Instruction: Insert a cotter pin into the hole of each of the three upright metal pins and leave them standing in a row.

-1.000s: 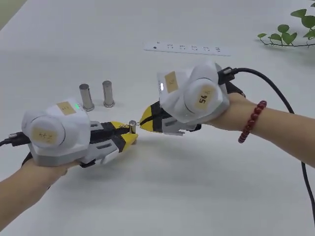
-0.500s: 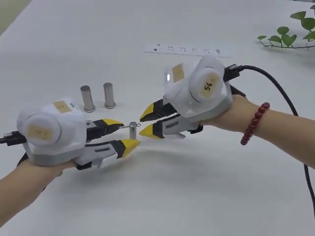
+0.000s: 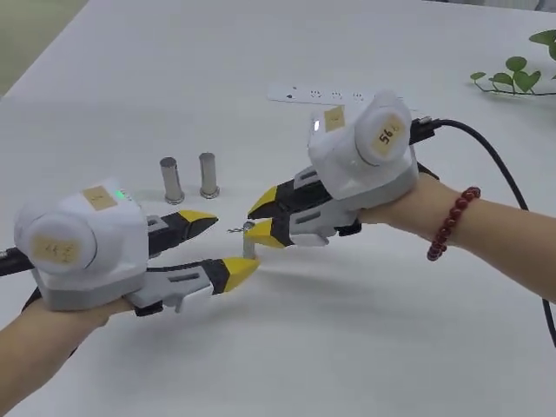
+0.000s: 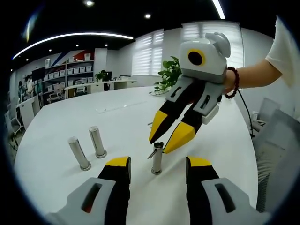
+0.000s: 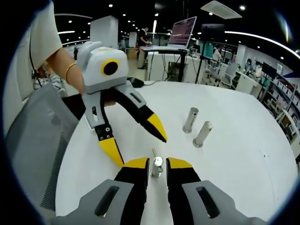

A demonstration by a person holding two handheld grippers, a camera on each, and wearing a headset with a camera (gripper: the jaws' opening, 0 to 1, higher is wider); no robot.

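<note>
Since a second ago the left gripper (image 3: pixel 237 241) has let go of the metal pin (image 3: pixel 249 244) and backed off a little, and its jaws now stand wide apart. The right gripper (image 3: pixel 250 222) has opened too and lifted a bit. Its jaws are partly open and hold nothing, with the tips just above the top of the pin. The metal pin stands up by itself on the white table (image 3: pixel 347 330), between the two grippers. The thin cotter pin (image 3: pixel 235 230) sticks out sideways near its top. We think both grippers have let go because the little pin is in its hole and this one is done. In the right gripper view the pin sits close between the yellow tips, so a quick pull away could knock it over. The two other metal pins (image 3: pixel 169 180) stand side by side, near and to the left. Their tops look bare to us, so we think they come next. A power strip (image 3: pixel 313 94) and a green plant (image 3: pixel 521 74) lie far back, well out of the way. A black cable (image 3: pixel 486 148) trails from the right gripper.
</note>
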